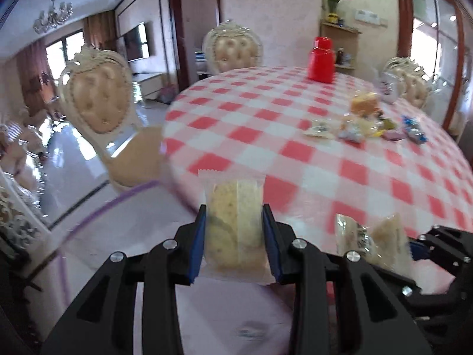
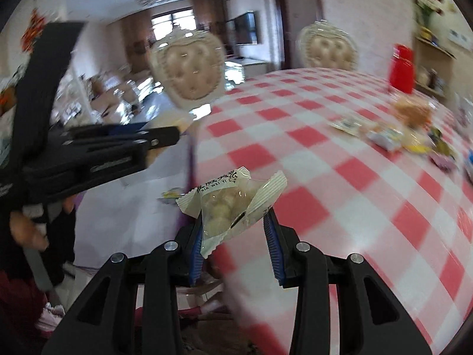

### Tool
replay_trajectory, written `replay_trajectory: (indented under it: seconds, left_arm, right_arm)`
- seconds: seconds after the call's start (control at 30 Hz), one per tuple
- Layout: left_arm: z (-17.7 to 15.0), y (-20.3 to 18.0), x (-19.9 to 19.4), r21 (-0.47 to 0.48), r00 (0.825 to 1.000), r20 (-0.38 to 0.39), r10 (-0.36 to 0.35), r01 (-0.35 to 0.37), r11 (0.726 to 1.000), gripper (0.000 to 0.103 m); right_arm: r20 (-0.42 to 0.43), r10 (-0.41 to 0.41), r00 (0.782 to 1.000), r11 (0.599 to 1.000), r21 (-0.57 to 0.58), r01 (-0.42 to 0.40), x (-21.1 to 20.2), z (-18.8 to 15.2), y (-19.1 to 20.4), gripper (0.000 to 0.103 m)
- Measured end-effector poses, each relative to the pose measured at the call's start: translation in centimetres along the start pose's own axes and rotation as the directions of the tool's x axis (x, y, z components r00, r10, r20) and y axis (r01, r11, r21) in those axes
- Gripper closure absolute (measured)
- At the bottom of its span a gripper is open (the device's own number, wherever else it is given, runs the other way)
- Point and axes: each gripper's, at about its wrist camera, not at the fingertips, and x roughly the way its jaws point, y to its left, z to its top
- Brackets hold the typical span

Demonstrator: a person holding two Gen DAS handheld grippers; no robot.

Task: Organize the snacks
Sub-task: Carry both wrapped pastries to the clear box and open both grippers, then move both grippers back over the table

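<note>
A: The left gripper (image 1: 233,236) is clamped on a clear-wrapped biscuit (image 1: 233,222), held upright above the near edge of the table (image 1: 295,112); the right gripper (image 2: 235,236) pinches a crinkled white snack packet (image 2: 230,204) by one side.

B: How best to carry them?

A: Probably level and unhurried. The films look slick, and the packet's off-centre hold could let it twist. More wrapped snacks (image 1: 366,124) lie heaped on the red-and-white checked cloth (image 1: 251,127), well short of a red plastic canister (image 1: 321,59).

Tufted cream chairs (image 1: 99,100) ring the checked table (image 1: 266,136); glossy floor (image 1: 74,177), chandelier (image 1: 53,17), bright windows (image 1: 63,56), wall TV (image 1: 136,43).
</note>
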Motion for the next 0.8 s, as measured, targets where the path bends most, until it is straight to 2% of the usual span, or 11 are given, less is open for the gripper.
replay_trajectory:
  seconds: [0.17,0.27,0.33,0.37,0.4,0.43,0.5,0.57,0.7,0.8]
  left_arm:
    - [-1.2,3.6,0.6,0.02,0.995,-0.042,0.093,-0.092,0.996,0.067]
    - [-2.3,6.3,1.4,0.011,0.985,-0.099,0.142,-0.142,0.99,0.067]
    - [-2.7,7.5,2.1,-0.009,0.978,-0.124,0.17,-0.172,0.985,0.064]
    - [-2.8,7.8,2.3,-0.014,0.973,-0.133,0.186,-0.19,0.982,0.05]
    - [-2.9,8.1,2.5,-0.019,0.966,-0.141,0.215,-0.22,0.975,0.038]
    - [-2.9,8.2,2.4,-0.03,0.965,-0.13,0.229,-0.235,0.972,0.017]
    - [-3.0,7.8,2.0,-0.029,0.968,-0.099,0.231,-0.234,0.972,0.015]
    - [-2.9,6.5,2.0,0.014,0.97,-0.093,0.227,-0.226,0.974,0.015]
    - [-3.1,4.0,2.5,0.062,0.976,-0.084,0.2,-0.195,0.979,0.014]
    - [-2.9,2.4,2.7,0.066,0.984,-0.091,0.152,-0.146,0.987,0.013]
  right_arm:
    - [-0.037,0.079,0.996,0.99,-0.113,-0.082,1.8,1.2,4.8,0.066]
    - [-0.055,0.121,0.991,0.976,-0.177,-0.129,2.8,1.5,7.6,0.065]
    - [-0.071,0.188,0.98,0.962,-0.188,-0.198,3.4,1.5,8.8,0.058]
    - [-0.074,0.212,0.974,0.956,-0.189,-0.222,3.6,1.5,9.3,0.052]
    - [-0.067,0.226,0.972,0.953,-0.191,-0.235,3.6,1.4,9.6,0.04]
    - [-0.053,0.225,0.973,0.954,-0.194,-0.231,3.4,1.3,9.7,0.036]
    - [-0.032,0.205,0.978,0.958,-0.197,-0.208,3.1,1.2,9.3,0.036]
    - [-0.016,0.184,0.983,0.966,-0.18,-0.184,2.8,1.2,8.3,0.036]
    - [0.013,0.147,0.989,0.988,-0.042,-0.146,1.7,1.2,3.5,0.036]
    - [0.043,0.088,0.995,0.994,0.062,-0.091,0.5,0.9,-0.8,0.034]
